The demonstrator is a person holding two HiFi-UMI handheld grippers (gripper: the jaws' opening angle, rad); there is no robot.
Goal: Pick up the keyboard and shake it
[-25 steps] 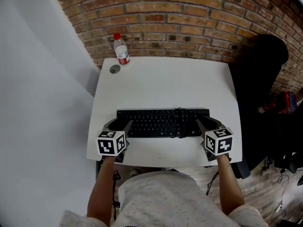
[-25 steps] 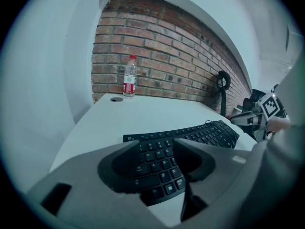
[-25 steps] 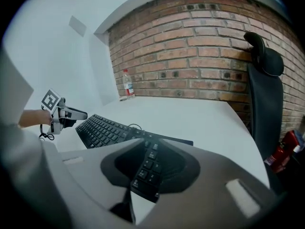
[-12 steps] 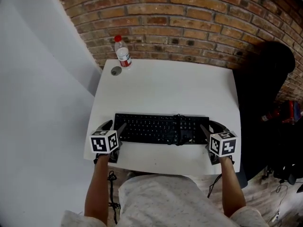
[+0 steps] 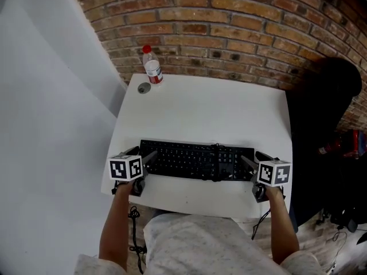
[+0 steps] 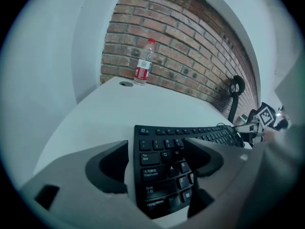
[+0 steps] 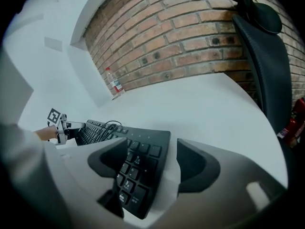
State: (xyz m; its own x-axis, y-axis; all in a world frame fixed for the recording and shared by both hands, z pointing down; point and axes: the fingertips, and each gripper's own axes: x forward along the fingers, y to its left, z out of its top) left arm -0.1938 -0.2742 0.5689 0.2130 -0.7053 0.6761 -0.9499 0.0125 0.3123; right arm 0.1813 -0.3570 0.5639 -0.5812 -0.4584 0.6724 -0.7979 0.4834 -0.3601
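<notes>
Keyboard (image 5: 198, 160) lies flat on table (image 5: 206, 107), near front edge. L gripper (image 5: 143, 156) & R gripper (image 5: 256, 159): jaws just been opening, now wide apart. One keyboard end sits between each pair, pads not pressing, nothing gripped.

Keyboard: flat black plastic keyboard (image 6: 159, 166), by white table (image 6: 90, 123)'s near edge.
Left tongs (image 6: 157, 147): jaws just been opening, wide apart, keyboard's left end between them.
Bottle: clear red-capped plastic bottle (image 6: 143, 63), far left corner.
</notes>
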